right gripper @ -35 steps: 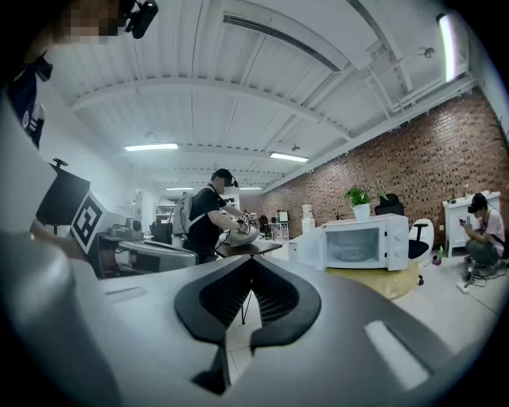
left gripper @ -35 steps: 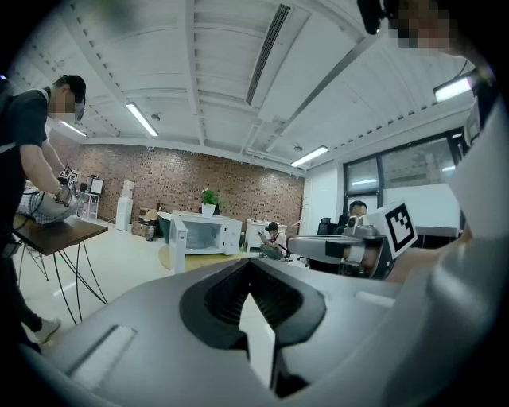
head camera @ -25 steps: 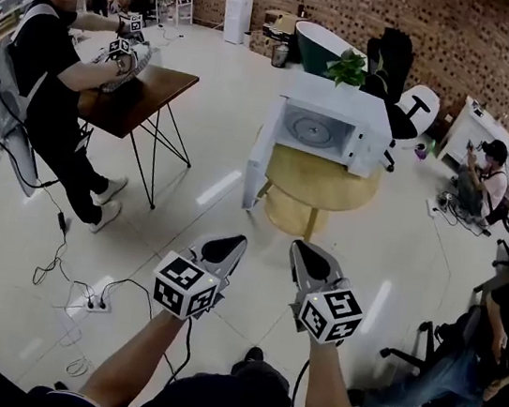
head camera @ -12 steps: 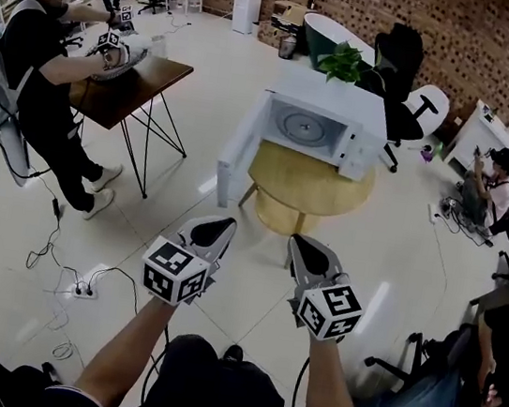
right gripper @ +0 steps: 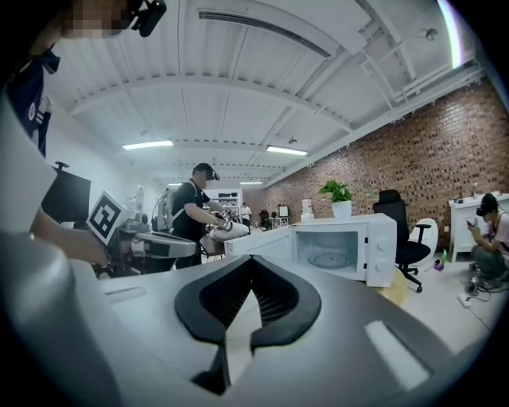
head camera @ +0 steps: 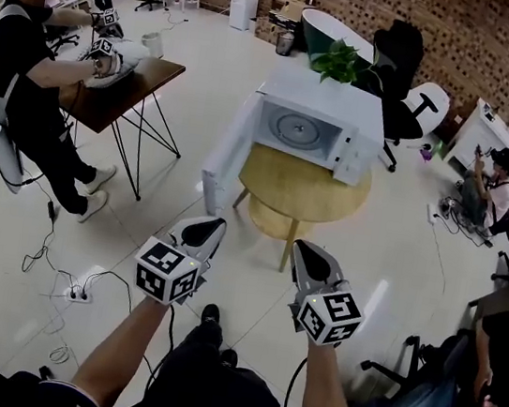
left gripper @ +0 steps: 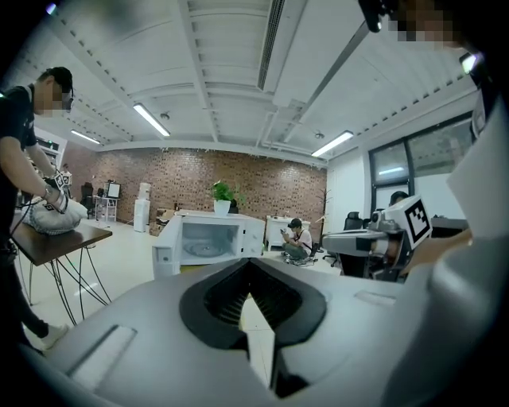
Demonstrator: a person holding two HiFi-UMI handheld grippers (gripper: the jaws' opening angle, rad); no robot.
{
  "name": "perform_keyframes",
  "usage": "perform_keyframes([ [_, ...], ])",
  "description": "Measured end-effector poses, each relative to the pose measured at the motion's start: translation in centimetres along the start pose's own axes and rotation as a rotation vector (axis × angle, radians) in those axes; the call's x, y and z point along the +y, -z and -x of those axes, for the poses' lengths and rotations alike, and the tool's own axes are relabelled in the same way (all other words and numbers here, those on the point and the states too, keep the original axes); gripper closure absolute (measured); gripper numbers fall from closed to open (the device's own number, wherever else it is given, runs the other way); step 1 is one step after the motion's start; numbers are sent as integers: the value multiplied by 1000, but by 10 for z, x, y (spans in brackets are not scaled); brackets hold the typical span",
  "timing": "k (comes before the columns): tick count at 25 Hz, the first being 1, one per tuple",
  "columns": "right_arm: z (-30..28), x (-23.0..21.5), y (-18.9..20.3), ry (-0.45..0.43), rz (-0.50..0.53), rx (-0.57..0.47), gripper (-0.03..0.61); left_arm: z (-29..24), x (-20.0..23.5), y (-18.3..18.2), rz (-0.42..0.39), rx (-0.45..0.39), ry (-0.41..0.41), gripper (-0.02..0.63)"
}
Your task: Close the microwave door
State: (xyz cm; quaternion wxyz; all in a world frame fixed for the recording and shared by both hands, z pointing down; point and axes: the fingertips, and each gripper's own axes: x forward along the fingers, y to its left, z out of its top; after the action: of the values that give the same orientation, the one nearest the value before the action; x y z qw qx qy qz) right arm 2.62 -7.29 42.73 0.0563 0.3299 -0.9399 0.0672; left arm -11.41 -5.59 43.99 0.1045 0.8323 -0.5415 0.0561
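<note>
A white microwave [head camera: 315,126] stands on a round wooden table [head camera: 302,188] ahead of me, with a potted plant [head camera: 338,62] on top. Its door [head camera: 227,151] hangs wide open to the left, showing the glass turntable inside. My left gripper [head camera: 199,231] and right gripper [head camera: 309,255] are held side by side above the floor, well short of the table, both shut and empty. The left gripper view shows the left gripper [left gripper: 249,264], the microwave [left gripper: 213,238] and its door [left gripper: 165,254] in the distance. The right gripper view looks past the right gripper [right gripper: 253,259] to the microwave [right gripper: 343,248].
A person [head camera: 28,69] works with grippers at a brown table [head camera: 124,93] to the left. Office chairs [head camera: 411,107] stand behind the microwave. One person [head camera: 487,181] sits far right, another [head camera: 454,389] near right. Cables and a power strip [head camera: 80,290] lie on the floor at left.
The microwave and its table have drawn nearer in the head view. Both grippers stay shut side by side; the left one has drifted slightly left.
</note>
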Motion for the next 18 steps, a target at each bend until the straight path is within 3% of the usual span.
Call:
perform_keyframes([
  [18, -143, -27, -36, -37, 34, -2, 577, -47, 135, -48, -25, -57, -70, 606],
])
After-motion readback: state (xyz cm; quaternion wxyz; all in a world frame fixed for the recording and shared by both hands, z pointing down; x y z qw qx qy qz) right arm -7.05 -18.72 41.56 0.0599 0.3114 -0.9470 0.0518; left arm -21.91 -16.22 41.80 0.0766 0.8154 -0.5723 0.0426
